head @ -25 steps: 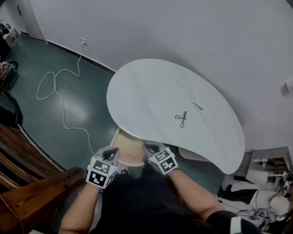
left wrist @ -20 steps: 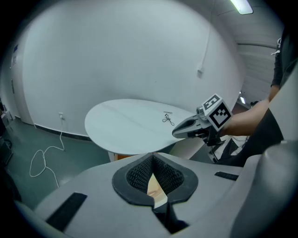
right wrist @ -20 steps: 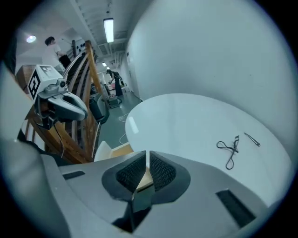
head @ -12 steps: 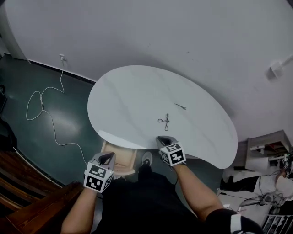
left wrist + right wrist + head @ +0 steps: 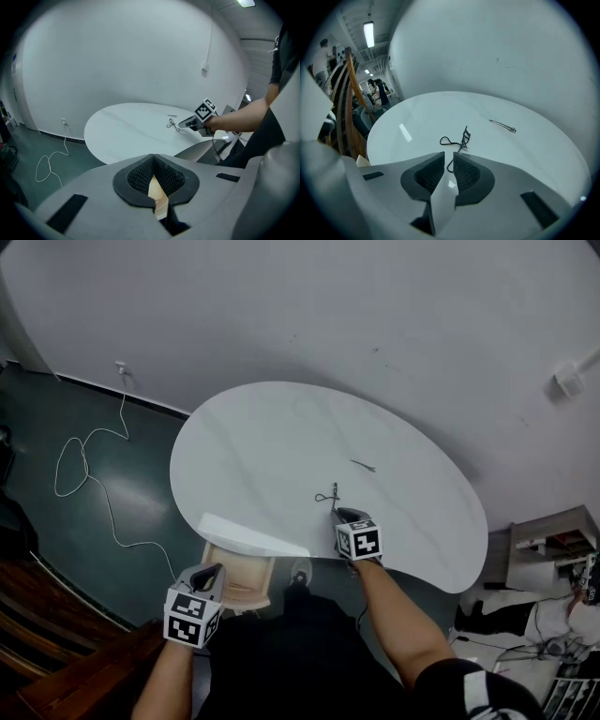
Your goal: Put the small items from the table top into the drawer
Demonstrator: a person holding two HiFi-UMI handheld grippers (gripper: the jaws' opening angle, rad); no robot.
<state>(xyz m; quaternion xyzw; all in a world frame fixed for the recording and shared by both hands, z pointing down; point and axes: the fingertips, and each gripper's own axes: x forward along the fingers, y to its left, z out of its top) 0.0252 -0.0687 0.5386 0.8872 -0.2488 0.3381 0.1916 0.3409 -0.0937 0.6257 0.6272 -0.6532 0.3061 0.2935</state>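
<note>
**Table top.** The white oval table (image 5: 253,451) fills the centre of the head view. Two small items lie on it, right of centre:
- A black wire eyelash curler (image 5: 329,495) lies near the lower edge of the table.
- A thin grey metal hair clip (image 5: 363,466) lies above and to the right of the curler, apart from it.

**Drawer.** The light wooden drawer (image 5: 239,579) stands pulled out below the table's lower edge, in the lower centre-left of the head view. No view shows clearly what it contains.

**Right gripper.** The right gripper (image 5: 339,515) is over the table's lower edge, with its tips just beside the lower end of the curler.
- In the right gripper view its jaws stand a narrow gap apart and clamp nothing.
- The curler's handle loop (image 5: 450,165) shows in line with that gap at the tips.
- The rest of the curler lies just beyond the tips, toward the centre of the frame.
- The hair clip (image 5: 502,125) lies further off, to the upper right.

**Left gripper.** The left gripper (image 5: 212,572) is off the table, at the lower left of the head view, beside the drawer.
- In the left gripper view its pads (image 5: 140,176) meet at the tips with nothing held.
- A strip of drawer wood shows through the slot beneath the tips.

**Floor.** A white cable (image 5: 84,465) lies in loops on the dark green floor at the left of the frame.
</note>
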